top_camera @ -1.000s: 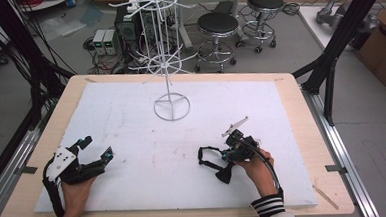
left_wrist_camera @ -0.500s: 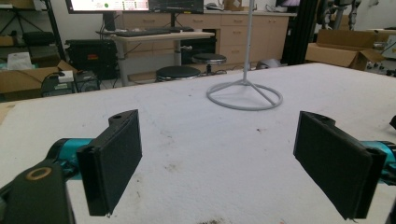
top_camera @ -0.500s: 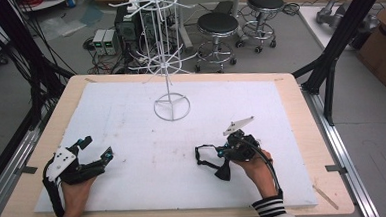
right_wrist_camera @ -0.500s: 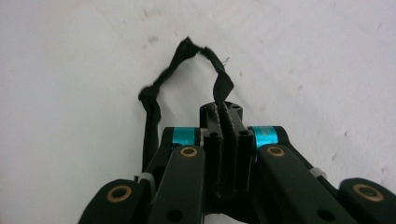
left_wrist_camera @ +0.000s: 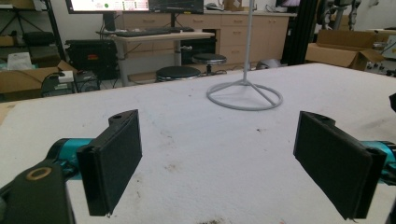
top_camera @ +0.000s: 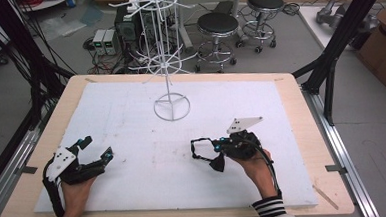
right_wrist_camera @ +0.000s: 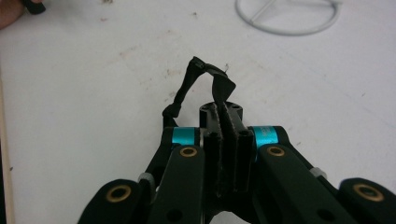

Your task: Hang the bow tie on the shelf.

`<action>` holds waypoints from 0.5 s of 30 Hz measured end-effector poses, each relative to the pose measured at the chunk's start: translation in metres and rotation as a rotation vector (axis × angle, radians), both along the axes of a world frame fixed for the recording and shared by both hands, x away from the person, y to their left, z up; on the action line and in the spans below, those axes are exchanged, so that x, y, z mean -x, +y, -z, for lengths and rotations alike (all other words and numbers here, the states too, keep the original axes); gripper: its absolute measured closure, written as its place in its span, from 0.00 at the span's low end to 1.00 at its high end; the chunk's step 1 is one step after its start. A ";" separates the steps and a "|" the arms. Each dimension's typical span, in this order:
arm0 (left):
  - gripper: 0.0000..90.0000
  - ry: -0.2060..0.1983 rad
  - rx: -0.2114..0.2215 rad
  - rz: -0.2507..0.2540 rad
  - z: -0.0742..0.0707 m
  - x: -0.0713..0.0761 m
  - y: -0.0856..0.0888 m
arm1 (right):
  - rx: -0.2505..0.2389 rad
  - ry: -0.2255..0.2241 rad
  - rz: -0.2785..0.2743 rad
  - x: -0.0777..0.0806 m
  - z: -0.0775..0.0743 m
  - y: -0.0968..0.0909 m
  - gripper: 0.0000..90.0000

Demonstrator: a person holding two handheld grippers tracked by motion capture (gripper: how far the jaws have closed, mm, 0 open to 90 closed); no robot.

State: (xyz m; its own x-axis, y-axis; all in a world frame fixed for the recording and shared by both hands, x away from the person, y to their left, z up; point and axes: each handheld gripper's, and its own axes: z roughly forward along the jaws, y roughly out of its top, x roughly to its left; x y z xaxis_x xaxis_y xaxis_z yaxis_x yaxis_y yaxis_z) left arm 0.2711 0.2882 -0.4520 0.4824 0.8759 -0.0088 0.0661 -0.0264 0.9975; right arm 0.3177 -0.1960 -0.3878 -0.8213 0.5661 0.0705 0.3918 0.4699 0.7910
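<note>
My right gripper (top_camera: 217, 148) lies low over the white mat, right of the middle, with its jaws pointing left. In the right gripper view the right gripper (right_wrist_camera: 220, 112) is shut on a thin black strap (right_wrist_camera: 205, 74). The strap (top_camera: 199, 149) curls out of the jaws in a small loop over the mat. My left gripper (top_camera: 94, 149) rests at the near left of the mat. In the left gripper view the left gripper (left_wrist_camera: 219, 154) stands open, with nothing but bare mat between its pads (left_wrist_camera: 116, 161).
A white wire display stand rises from a ring base (top_camera: 172, 107) at the back middle of the mat (top_camera: 131, 116); its hooked arms spread overhead. The ring base (left_wrist_camera: 245, 95) lies ahead of the left jaws. Wooden table edges (top_camera: 38, 146) frame the mat.
The right gripper has rolled a little, so its grey top plate now faces up, and the strap has shifted slightly toward the left. The left gripper has stayed put.
</note>
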 end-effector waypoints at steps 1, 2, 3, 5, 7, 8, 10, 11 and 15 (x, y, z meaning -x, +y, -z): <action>0.17 0.000 -0.001 0.000 0.000 0.000 0.000 | -0.003 -0.005 0.001 0.001 -0.001 0.000 0.96; 0.17 0.000 0.001 0.000 0.000 0.000 0.000 | -0.011 -0.015 0.000 0.001 -0.002 0.001 0.96; 0.17 0.000 0.001 0.000 0.000 0.000 0.000 | -0.017 -0.026 -0.001 0.001 -0.003 0.001 0.96; 0.17 -0.001 -0.001 0.001 0.000 0.000 0.000 | -0.028 -0.036 -0.007 0.001 -0.004 0.002 0.96; 0.17 -0.001 0.000 0.001 0.000 0.000 0.000 | -0.028 -0.032 -0.008 0.001 -0.005 0.004 0.96; 0.17 -0.002 0.000 0.001 0.000 0.000 0.000 | -0.029 -0.034 -0.008 0.001 -0.005 0.004 0.96; 0.17 -0.001 -0.001 0.000 0.000 0.000 0.000 | -0.029 -0.047 -0.008 0.001 -0.007 0.006 0.96; 0.17 -0.001 0.000 0.000 0.000 0.000 0.000 | -0.031 -0.051 -0.007 0.001 -0.008 0.007 0.96; 0.17 0.000 0.001 0.000 0.000 0.000 0.000 | -0.048 -0.081 0.010 0.002 -0.013 0.011 0.96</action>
State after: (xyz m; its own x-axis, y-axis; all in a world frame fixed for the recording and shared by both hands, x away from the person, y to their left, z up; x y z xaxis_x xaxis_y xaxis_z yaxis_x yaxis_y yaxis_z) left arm 0.2711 0.2885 -0.4521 0.4824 0.8759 -0.0095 0.0656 -0.0253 0.9975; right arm 0.3158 -0.1853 -0.3748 -0.8196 0.5721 0.0308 0.3299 0.4273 0.8418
